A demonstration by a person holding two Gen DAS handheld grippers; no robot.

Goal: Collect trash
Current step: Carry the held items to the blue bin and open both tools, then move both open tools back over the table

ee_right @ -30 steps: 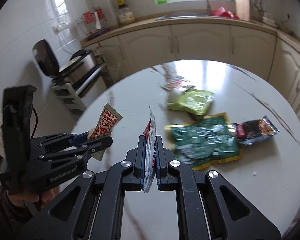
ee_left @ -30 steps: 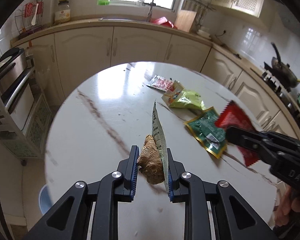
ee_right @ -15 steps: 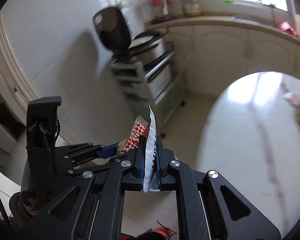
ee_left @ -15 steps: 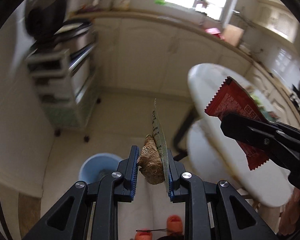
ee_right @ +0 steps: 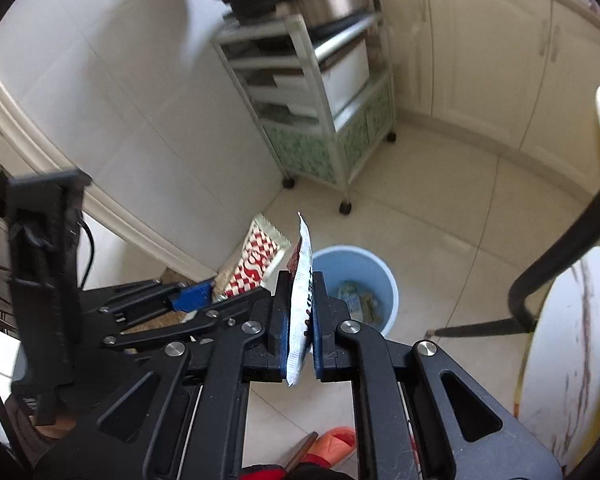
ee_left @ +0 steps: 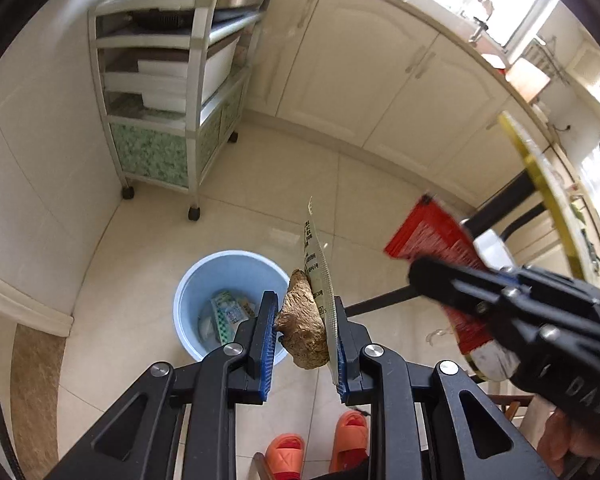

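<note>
I've swung off the tabletop, so the blue bin [ee_left: 230,304] now sits below: left hand-held gripper [ee_left: 304,330] clamped on ginger lump [ee_left: 303,330] plus checked wrapper [ee_left: 318,276], right hand-held gripper [ee_right: 300,320] clamped on red packet [ee_right: 300,300], ready to drop.

What I can't make out

The blue bin [ee_left: 204,280] is partly behind my left gripper [ee_left: 305,336]; its contents are too small to identify. The red wrapper [ee_left: 440,248] is blurred, and the orange slippers [ee_left: 320,448] are cropped at bottom.
</note>
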